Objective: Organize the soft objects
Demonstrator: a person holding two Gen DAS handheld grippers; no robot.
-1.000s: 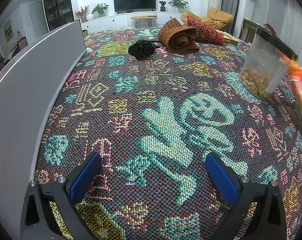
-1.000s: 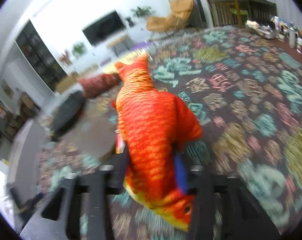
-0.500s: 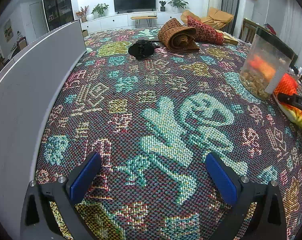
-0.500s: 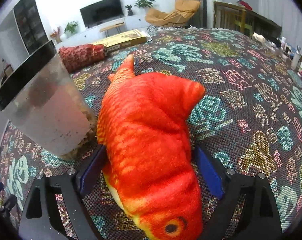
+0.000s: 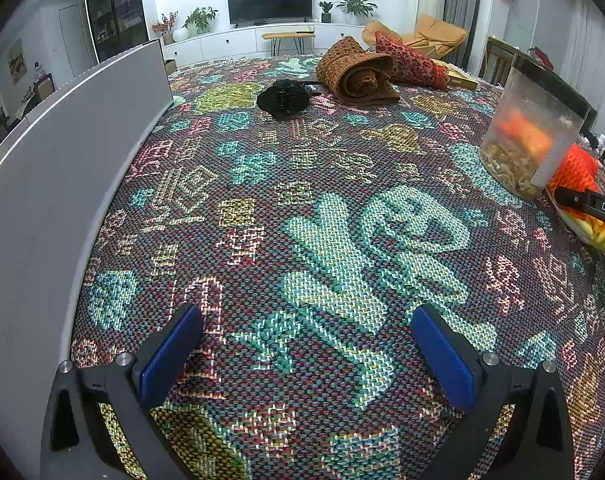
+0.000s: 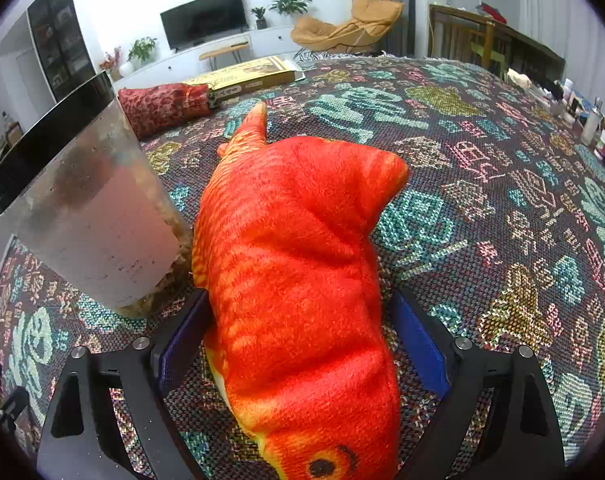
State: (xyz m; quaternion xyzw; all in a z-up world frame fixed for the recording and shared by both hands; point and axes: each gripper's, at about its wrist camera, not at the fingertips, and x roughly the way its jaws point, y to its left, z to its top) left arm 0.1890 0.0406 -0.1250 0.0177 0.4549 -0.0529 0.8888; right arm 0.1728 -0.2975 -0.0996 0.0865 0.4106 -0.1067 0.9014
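An orange plush fish (image 6: pixel 298 264) lies on the patterned woven cloth (image 6: pixel 502 184), right beside a clear plastic container (image 6: pixel 82 216). My right gripper (image 6: pixel 302 332) is open, its blue pads standing apart on either side of the fish. The fish also shows at the right edge of the left wrist view (image 5: pixel 578 188), behind the container (image 5: pixel 534 128). My left gripper (image 5: pixel 306 344) is open and empty, low over the cloth (image 5: pixel 262 184). A rolled brown knit blanket (image 5: pixel 358 72) and a red patterned cushion (image 5: pixel 406 60) lie at the far end.
A grey panel (image 5: pixel 62 168) runs along the left side. A black object (image 5: pixel 284 98) lies near the blanket. A flat cardboard box (image 6: pixel 250 74) lies beyond the red cushion (image 6: pixel 166 104). Small bottles (image 6: pixel 590 120) stand at the right edge.
The right gripper brought the fish down onto the cloth beside the container and opened its jaws. The left gripper has not moved.
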